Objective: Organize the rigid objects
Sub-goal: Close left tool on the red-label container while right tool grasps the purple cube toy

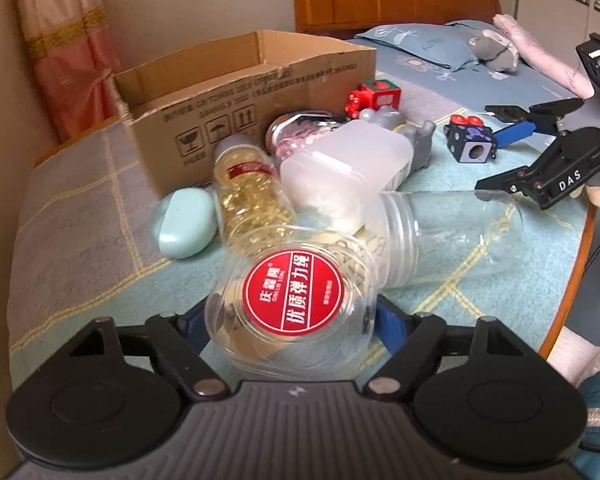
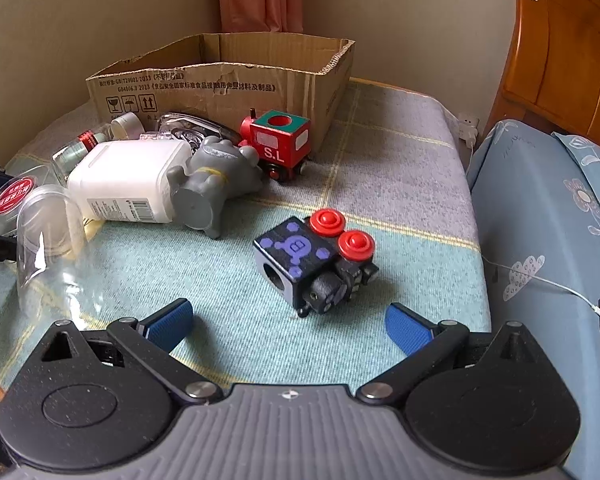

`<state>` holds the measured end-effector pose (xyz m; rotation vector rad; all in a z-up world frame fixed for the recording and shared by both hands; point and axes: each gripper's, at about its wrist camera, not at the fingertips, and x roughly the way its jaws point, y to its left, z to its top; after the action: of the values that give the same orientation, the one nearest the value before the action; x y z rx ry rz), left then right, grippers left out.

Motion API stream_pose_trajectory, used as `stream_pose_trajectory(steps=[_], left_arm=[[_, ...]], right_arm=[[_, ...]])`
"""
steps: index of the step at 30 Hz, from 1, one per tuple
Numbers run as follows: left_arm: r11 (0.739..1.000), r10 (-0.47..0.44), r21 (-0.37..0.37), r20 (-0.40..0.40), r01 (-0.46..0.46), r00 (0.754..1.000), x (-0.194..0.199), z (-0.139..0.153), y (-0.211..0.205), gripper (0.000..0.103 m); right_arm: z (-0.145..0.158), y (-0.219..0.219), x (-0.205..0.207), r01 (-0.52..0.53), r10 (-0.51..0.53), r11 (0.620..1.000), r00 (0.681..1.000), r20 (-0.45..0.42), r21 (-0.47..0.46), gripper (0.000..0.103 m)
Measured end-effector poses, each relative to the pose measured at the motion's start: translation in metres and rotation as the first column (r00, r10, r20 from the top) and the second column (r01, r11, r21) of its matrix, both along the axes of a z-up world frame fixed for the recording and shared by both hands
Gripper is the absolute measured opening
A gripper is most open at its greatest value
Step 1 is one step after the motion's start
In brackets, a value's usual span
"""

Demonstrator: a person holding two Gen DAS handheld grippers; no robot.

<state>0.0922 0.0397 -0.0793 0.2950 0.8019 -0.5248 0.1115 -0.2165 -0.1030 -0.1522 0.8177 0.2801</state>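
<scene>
My left gripper [image 1: 290, 320] is shut on a clear round tub with a red label [image 1: 292, 294], held just above the table. Beyond it lie a clear jar [image 1: 440, 236], a white plastic bottle [image 1: 340, 168], a bottle of gold capsules [image 1: 246, 188] and a mint soap case [image 1: 186, 224]. My right gripper [image 2: 288, 326] is open and empty, its blue pads [image 2: 408, 330] just short of a black toy train with red buttons [image 2: 316, 264]. A red toy train [image 2: 278, 144], a grey figurine [image 2: 216, 180] and an open cardboard box [image 2: 228, 76] lie behind.
A checked cloth [image 2: 380, 160] covers the table. A bed with blue pillows [image 2: 548, 232] and a wooden headboard [image 2: 564, 52] stands to the right. A white cable [image 2: 540, 280] runs across the bedding. A pink curtain [image 1: 68, 40] hangs in the corner.
</scene>
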Motion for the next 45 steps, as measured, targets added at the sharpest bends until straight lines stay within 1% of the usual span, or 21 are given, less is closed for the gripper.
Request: stream_pose_trajectory(steps=[5, 10, 13, 17, 20, 23, 25, 30, 34, 36, 37, 41, 45], left_arm=[[1.000, 0.028, -0.001, -0.005, -0.028, 1.000, -0.007, 0.000, 0.005, 0.079], [1.000, 0.031, 0.001, -0.007, -0.031, 0.999, -0.007, 0.001, 0.003, 0.079], [1.000, 0.026, 0.004, -0.007, -0.026, 1.000, -0.006, 0.001, 0.003, 0.080], [1.000, 0.022, 0.002, -0.006, -0.022, 1.000, -0.006, 0.001, 0.004, 0.080], [1.000, 0.022, 0.003, -0.008, -0.022, 1.000, -0.006, 0.001, 0.005, 0.080], [1.000, 0.019, 0.009, -0.010, -0.019, 1.000, -0.006, 0.002, 0.004, 0.080], [1.000, 0.013, 0.011, -0.009, -0.012, 1.000, -0.005, 0.002, 0.004, 0.080], [1.000, 0.002, 0.020, -0.002, -0.002, 1.000, -0.003, 0.002, 0.002, 0.080], [1.000, -0.003, 0.019, 0.005, 0.003, 1.000, 0.001, 0.001, 0.000, 0.080], [1.000, 0.001, 0.017, 0.002, -0.001, 1.000, 0.002, 0.002, 0.000, 0.079], [1.000, 0.000, 0.019, 0.002, 0.000, 1.000, 0.002, 0.002, 0.000, 0.079], [1.000, 0.003, 0.019, -0.014, -0.002, 1.000, 0.001, 0.006, 0.001, 0.079], [1.000, 0.022, 0.016, -0.026, -0.022, 0.999, 0.000, 0.015, 0.004, 0.079]], right_arm=[[0.000, 0.011, 0.011, -0.019, 0.019, 1.000, 1.000, -0.003, 0.002, 0.103], [-0.002, 0.027, 0.021, -0.076, 0.076, 0.997, 0.997, 0.012, 0.008, 0.103], [-0.001, 0.029, 0.024, -0.082, 0.081, 0.997, 0.997, 0.011, 0.006, 0.103], [0.003, 0.023, 0.021, -0.058, 0.058, 0.998, 0.998, 0.022, 0.005, 0.090], [0.005, 0.011, 0.022, 0.010, -0.010, 1.000, 1.000, 0.012, 0.001, 0.090], [0.007, 0.001, 0.020, 0.085, -0.085, 0.996, 0.996, 0.001, -0.024, 0.089], [0.008, -0.001, 0.018, 0.113, -0.113, 0.993, 0.994, -0.008, -0.024, 0.089], [0.007, 0.010, 0.022, 0.107, -0.107, 0.994, 0.994, -0.001, -0.003, 0.083], [0.008, 0.018, 0.029, 0.095, -0.095, 0.995, 0.995, 0.009, -0.006, 0.077], [0.010, 0.017, 0.030, 0.093, -0.093, 0.996, 0.996, 0.008, -0.003, 0.068], [0.012, 0.017, 0.029, 0.092, -0.092, 0.996, 0.996, 0.006, -0.007, 0.060], [0.015, 0.016, 0.027, 0.084, -0.085, 0.996, 0.996, -0.008, -0.023, 0.059], [0.022, 0.012, 0.023, 0.071, -0.071, 0.997, 0.997, -0.018, -0.009, 0.057]])
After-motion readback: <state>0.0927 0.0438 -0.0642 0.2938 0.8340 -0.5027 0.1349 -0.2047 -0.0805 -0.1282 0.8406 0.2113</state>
